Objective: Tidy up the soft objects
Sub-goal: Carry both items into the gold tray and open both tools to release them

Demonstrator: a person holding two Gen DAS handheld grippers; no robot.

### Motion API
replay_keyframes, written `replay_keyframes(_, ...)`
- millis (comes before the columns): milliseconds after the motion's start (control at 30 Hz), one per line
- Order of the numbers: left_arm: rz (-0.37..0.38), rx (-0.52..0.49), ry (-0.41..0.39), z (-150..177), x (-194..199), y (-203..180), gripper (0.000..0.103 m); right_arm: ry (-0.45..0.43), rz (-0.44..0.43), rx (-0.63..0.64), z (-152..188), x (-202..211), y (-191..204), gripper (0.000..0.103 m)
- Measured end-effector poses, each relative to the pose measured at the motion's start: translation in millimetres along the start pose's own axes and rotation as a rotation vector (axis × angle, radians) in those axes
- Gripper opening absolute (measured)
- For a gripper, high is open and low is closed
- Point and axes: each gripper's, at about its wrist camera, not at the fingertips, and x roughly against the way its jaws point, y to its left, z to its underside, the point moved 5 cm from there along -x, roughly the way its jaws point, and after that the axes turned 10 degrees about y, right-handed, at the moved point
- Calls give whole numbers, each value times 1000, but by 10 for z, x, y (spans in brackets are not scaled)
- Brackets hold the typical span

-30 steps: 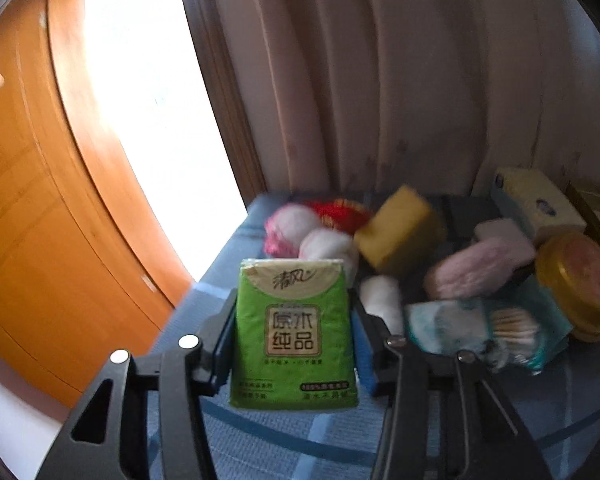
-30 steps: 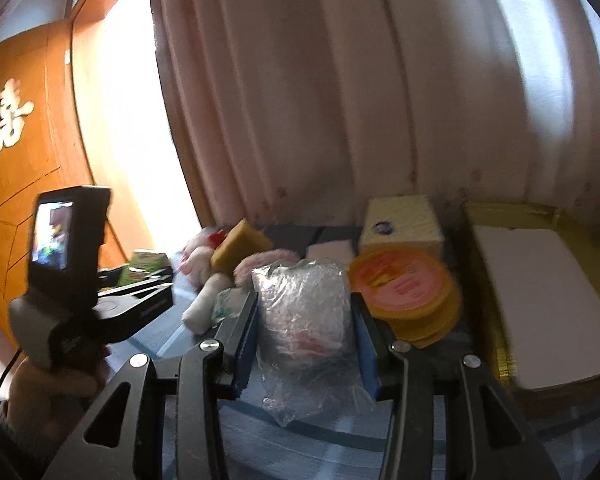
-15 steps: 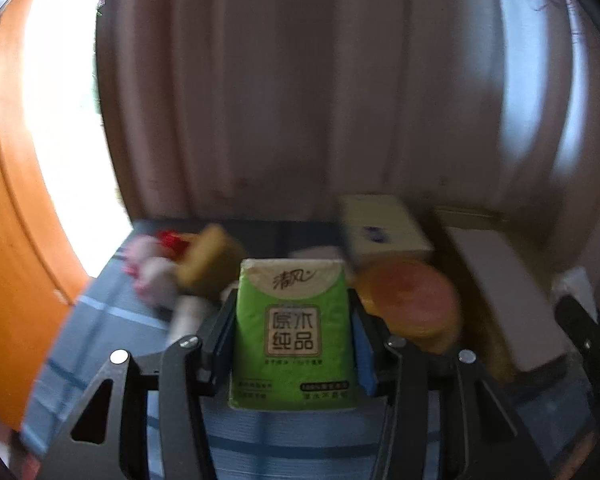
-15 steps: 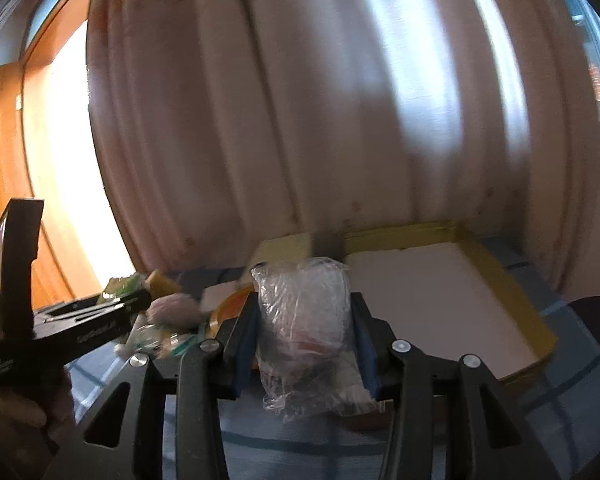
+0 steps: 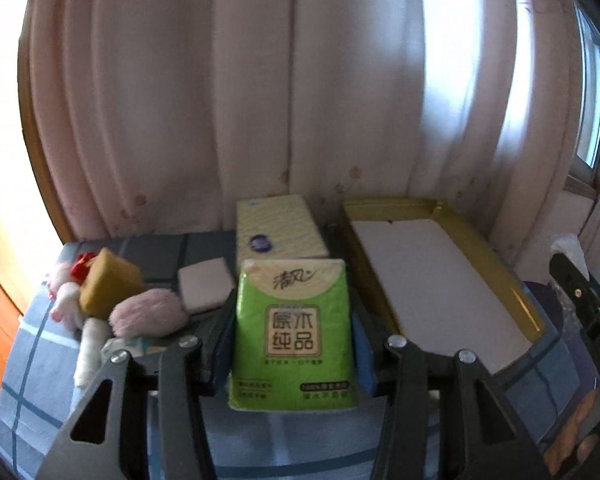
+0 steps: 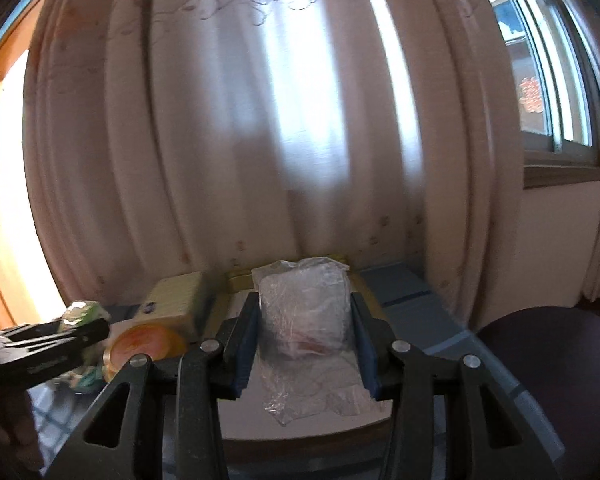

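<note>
My left gripper (image 5: 292, 328) is shut on a green tissue pack (image 5: 292, 332), held upright above the blue checked tablecloth (image 5: 36, 364). To its right lies a gold tray with a white bottom (image 5: 432, 280). My right gripper (image 6: 304, 332) is shut on a clear plastic bag (image 6: 304, 312) with something reddish inside, held over the tray's white bottom (image 6: 300, 420). The left gripper (image 6: 48, 344) shows at the left edge of the right wrist view. Soft things sit left of the tray: a yellow sponge (image 5: 108, 284), a pink fluffy pad (image 5: 148, 318), a pale pink sponge (image 5: 204, 288) and white plush pieces (image 5: 88, 348).
A yellow tissue box (image 5: 278, 232) stands at the back beside the tray. A round orange lid (image 6: 144, 350) lies near it. Pink curtains (image 5: 260, 100) close off the back. A dark round seat (image 6: 552, 364) is at the right, a window (image 6: 540, 60) above it.
Both grippers swung to the right with their loads. The gold tray came into the middle of both views and the pile of soft things slid to the left.
</note>
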Motion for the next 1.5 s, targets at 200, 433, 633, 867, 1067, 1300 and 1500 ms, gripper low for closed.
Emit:
replay_keyframes(200, 39, -50, -10, -109, -186, -325, 48, 10, 44, -6, -46, -157, -197, 46)
replay_keyframes(433, 65, -136, 14, -131, -409, -872, 48, 93, 74, -3, -68, -496, -331, 46)
replay_keyframes(633, 90, -170, 67, -126, -611, -1196, 48, 129, 73, -2, -80, -614, -448, 46)
replay_keyframes(867, 87, -186, 101, -106, -762, -1340, 48, 175, 50, 23, -44, -740, -402, 46)
replay_keyframes(1067, 76, -191, 133, -80, -869, -1362, 48, 201, 38, 34, -5, -814, -409, 46)
replay_keyframes(1300, 69, -185, 158, -39, -973, -1353, 65, 238, -97, 9, 66, -912, -352, 68)
replay_keyframes(1500, 54, -203, 102, -67, -847, -1366, 102, 167, -130, -69, 31, -767, -391, 73)
